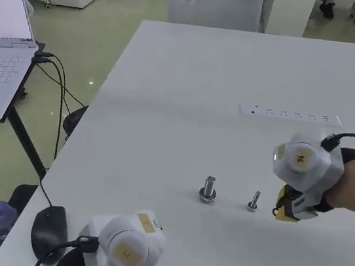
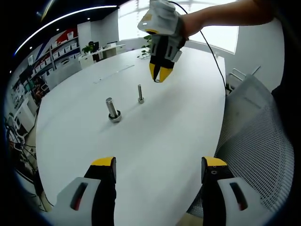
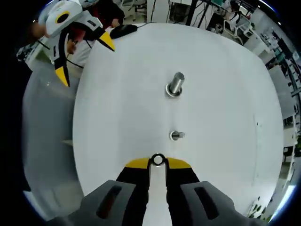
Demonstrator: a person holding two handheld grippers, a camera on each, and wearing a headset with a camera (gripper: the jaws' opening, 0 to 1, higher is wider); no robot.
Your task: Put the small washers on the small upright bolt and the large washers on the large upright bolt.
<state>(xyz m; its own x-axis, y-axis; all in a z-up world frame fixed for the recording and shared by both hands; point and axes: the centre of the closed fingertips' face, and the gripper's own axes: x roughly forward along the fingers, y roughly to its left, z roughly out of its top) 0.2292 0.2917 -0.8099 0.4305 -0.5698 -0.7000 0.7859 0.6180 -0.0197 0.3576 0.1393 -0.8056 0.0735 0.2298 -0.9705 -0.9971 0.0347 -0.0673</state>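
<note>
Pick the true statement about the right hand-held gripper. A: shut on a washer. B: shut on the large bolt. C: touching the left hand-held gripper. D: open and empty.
A: in the right gripper view, the right hand-held gripper pinches a washer at its closed jaw tips, short of the small bolt.

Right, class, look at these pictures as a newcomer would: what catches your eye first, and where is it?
Two bolts stand upright on the white table, the large bolt left of the small bolt in the head view. The right claw is shut on a small washer, just short of the small bolt, while the left claw hangs open near the table's edge.
</note>
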